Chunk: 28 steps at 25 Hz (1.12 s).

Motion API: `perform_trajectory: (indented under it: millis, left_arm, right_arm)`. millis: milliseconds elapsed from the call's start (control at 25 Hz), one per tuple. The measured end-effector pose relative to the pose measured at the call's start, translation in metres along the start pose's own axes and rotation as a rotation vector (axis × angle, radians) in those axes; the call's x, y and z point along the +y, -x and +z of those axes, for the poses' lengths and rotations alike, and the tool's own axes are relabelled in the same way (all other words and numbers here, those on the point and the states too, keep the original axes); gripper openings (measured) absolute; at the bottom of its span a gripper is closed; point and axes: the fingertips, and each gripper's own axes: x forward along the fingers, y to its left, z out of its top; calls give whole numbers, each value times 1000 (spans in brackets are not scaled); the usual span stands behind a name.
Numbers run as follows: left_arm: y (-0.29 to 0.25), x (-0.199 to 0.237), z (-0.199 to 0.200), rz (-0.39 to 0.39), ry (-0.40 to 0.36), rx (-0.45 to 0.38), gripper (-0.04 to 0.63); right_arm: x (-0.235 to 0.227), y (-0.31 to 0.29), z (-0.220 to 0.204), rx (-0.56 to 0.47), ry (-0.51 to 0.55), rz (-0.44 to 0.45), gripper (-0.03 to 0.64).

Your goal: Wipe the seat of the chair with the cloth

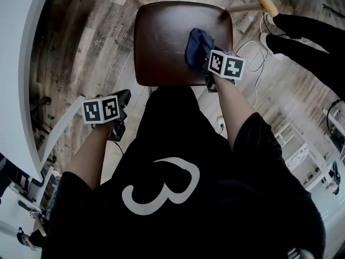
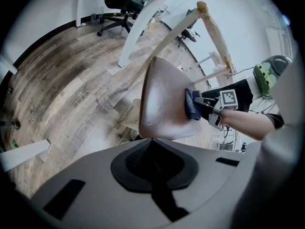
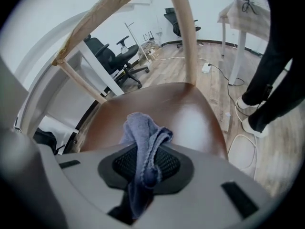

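Currently wiping: right tool (image 3: pixel 143 175) clamped on crumpled blue cloth (image 1: pixel 197 46) at the right edge of the glossy dark-brown chair seat (image 1: pixel 161 42); left tool (image 2: pixel 152 161) closed, empty, off the front-left corner; next, probably a leftward sweep.

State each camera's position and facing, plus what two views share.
Head view: on the person's head, looking steeply down at the chair seat; shows shirt, forearms, left gripper, right gripper.
Left gripper view: beside the chair, facing across the seat toward the right gripper; own jaws shut, empty.
Right gripper view: low over the seat, facing the chair back; own jaws pinching the cloth.
Shared: all three show seat and cloth.
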Motion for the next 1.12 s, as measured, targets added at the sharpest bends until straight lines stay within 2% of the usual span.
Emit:
perform_trajectory:
  millis: [400,560,920,1120]
  left_arm:
    - [-11,-10,4,13,-41,39,13]
    - [-17,-18,6,3,-58,46,12]
    - [-33,-36,3,-27,-84,62,12]
    - [-34,-28,-1,-17,-82,53,12]
  right_arm:
    - [-64,23,-3,-5,28,-100,71]
    - [-86,32,-4,-16,-15,-139,71]
    - [-114,43,-15,7,-22,-209,71]
    - [-113,46,-10,-40,-152,-164,69]
